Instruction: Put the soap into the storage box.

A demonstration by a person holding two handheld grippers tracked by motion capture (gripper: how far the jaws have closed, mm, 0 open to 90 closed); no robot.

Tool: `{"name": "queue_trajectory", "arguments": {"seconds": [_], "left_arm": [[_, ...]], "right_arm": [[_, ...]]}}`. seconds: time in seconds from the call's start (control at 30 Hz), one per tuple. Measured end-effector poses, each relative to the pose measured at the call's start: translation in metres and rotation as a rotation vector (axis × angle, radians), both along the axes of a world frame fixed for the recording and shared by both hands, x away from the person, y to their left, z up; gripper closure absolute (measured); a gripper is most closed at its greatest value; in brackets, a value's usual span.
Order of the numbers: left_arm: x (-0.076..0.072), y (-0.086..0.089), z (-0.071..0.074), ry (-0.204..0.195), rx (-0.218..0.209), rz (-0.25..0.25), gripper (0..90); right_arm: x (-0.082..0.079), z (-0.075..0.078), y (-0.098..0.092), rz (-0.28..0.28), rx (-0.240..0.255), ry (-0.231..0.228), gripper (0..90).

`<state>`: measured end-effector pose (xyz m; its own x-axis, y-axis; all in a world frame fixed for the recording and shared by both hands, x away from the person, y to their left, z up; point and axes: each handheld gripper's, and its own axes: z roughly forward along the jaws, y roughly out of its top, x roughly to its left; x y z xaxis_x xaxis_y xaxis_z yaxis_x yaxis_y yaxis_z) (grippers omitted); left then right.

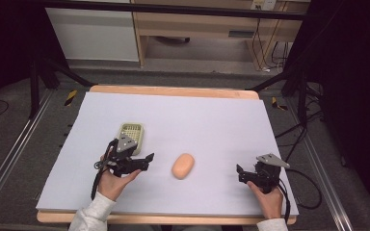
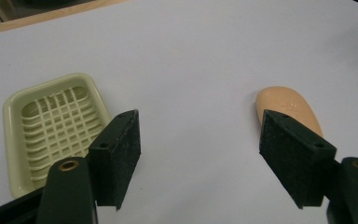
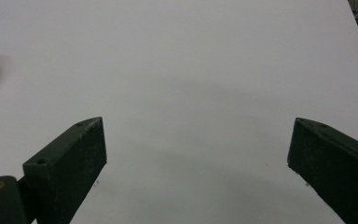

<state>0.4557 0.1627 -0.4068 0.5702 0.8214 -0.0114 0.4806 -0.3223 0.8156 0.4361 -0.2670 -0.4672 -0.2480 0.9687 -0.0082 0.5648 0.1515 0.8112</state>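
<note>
Pale green plastic soap dish with grid insert [image 1: 131, 133] on white-covered bench [image 1: 212, 120], far-left of centre; no legible writing on it. Left gripper [image 1: 143, 160] just beside dish, jaws spread, nothing between. Peach oval soap bar [image 1: 183, 166] on bench between grippers, nearer left. Right gripper [image 1: 242, 174] well apart from soap, jaws spread, nothing held.

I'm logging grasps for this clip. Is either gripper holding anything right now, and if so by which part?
Nothing is held. The left gripper and right gripper are both open over the table; the soap lies free.
</note>
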Motion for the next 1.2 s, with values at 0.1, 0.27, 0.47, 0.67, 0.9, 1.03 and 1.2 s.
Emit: {"name": "queue_trajectory", "arguments": {"seconds": [0.1, 0.27, 0.47, 0.67, 0.9, 1.03, 1.2], "left_arm": [[0.001, -0.005, 0.000, 0.008, 0.001, -0.004, 28.6], [0.003, -0.013, 0.000, 0.014, 0.021, -0.014, 28.6], [0.006, -0.023, 0.000, 0.019, 0.027, -0.031, 28.6], [0.009, -0.032, -0.002, 0.029, 0.039, -0.046, 28.6], [0.011, -0.042, -0.003, 0.035, 0.048, -0.057, 28.6], [0.012, -0.047, -0.004, 0.040, 0.051, -0.063, 28.5], [0.014, -0.053, -0.006, 0.048, 0.053, -0.074, 28.5]], "right_arm": [[0.000, 0.000, 0.000, -0.001, -0.001, -0.001, 4.8], [0.000, -0.001, 0.001, -0.001, 0.000, -0.001, 4.7], [0.001, -0.001, 0.001, 0.001, 0.003, 0.000, 4.8], [0.001, -0.001, 0.001, 0.001, 0.004, 0.000, 4.7], [0.001, -0.001, 0.002, 0.001, 0.003, 0.002, 4.7], [0.001, -0.001, 0.002, 0.004, -0.001, 0.003, 4.7], [0.001, -0.001, 0.002, 0.005, -0.003, 0.004, 4.7]]}}
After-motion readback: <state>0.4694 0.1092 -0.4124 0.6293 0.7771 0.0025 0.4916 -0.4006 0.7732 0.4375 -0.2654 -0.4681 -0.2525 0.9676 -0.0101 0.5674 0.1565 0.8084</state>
